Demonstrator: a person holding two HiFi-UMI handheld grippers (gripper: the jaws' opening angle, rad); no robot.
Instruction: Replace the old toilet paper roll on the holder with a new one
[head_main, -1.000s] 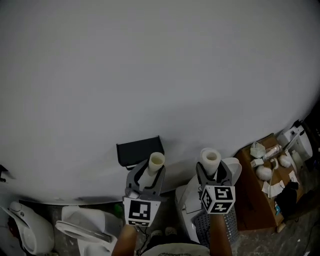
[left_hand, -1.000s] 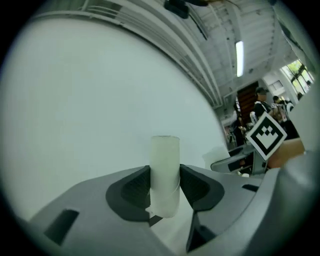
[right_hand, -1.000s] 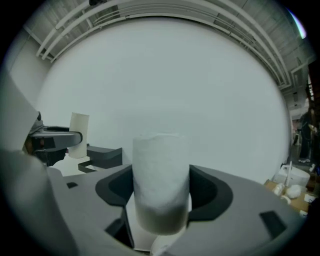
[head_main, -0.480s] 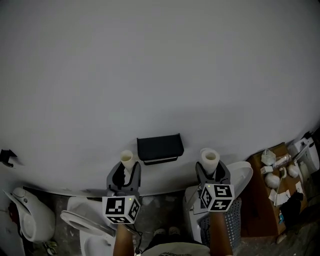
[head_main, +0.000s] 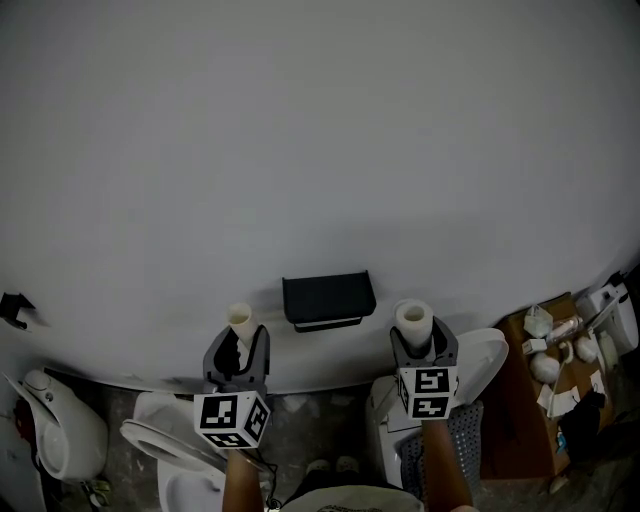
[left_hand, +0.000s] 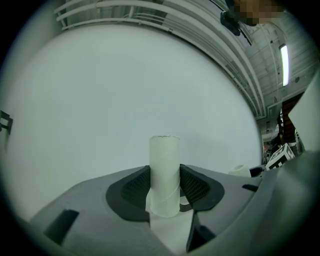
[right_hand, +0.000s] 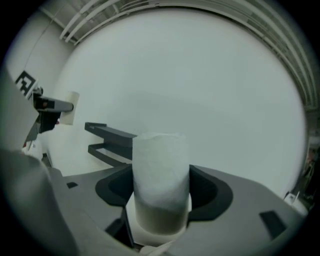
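Observation:
A black holder is fixed to the grey wall, with no roll on it. To its left, my left gripper is shut on a thin, nearly bare old roll that stands upright between the jaws. On the holder's right, my right gripper is shut on a thicker white new roll, also upright. In the right gripper view the holder lies to the left of the new roll, with the old roll beyond it. Both grippers point at the wall.
Below the left gripper stands a white toilet, with another white fixture at far left. A second toilet and a grey basket sit under the right gripper. A brown stand with clutter is at right. A small black hook is on the wall.
My left gripper has carried the old roll leftward, from in front of the holder to its left side. The right gripper has shifted only slightly with the new roll.

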